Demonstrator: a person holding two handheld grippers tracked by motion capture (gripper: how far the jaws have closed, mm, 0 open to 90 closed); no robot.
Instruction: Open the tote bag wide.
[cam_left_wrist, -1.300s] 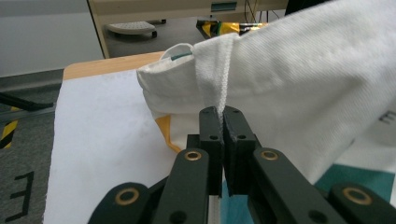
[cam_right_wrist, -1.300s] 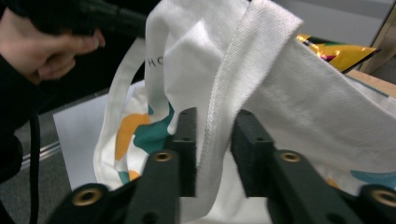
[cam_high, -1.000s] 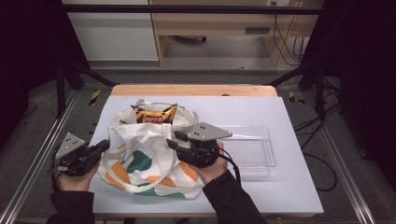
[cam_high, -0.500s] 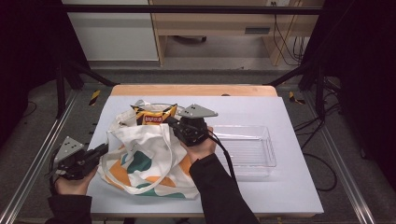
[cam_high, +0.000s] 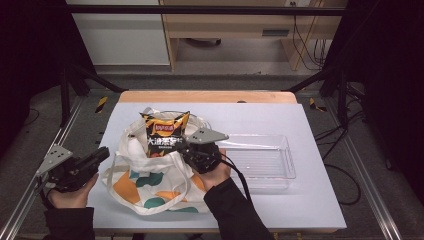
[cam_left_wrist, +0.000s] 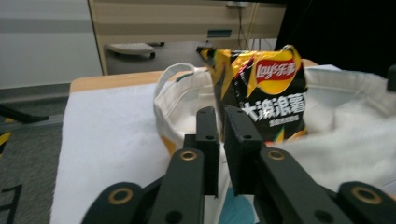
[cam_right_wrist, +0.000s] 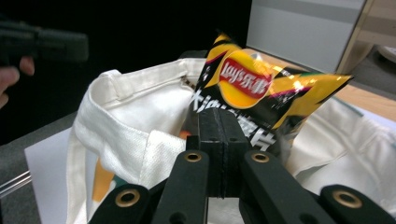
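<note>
A black and yellow chip bag (cam_high: 165, 132) (cam_left_wrist: 266, 93) (cam_right_wrist: 252, 88) stands upright in the mouth of a white tote bag (cam_high: 150, 185) (cam_left_wrist: 355, 140) (cam_right_wrist: 126, 140) printed with orange and green shapes. My right gripper (cam_high: 181, 147) (cam_right_wrist: 219, 116) reaches in from the right, its jaws pressed together on the chip bag's lower edge. At the tote's left side my left gripper (cam_high: 102, 154) (cam_left_wrist: 223, 121) is shut on the cloth rim, holding the mouth apart. Inside of the tote is hidden.
A clear plastic tray (cam_high: 289, 165) lies right of the tote on the white table cover (cam_high: 300, 200). Metal frame rails run along both table sides. The wooden table edge (cam_high: 210, 96) lies behind the tote.
My right gripper left the tote's right side, moved up and left to the chip bag and shut. The chip bag now stands taller and more upright. The left gripper stayed put.
</note>
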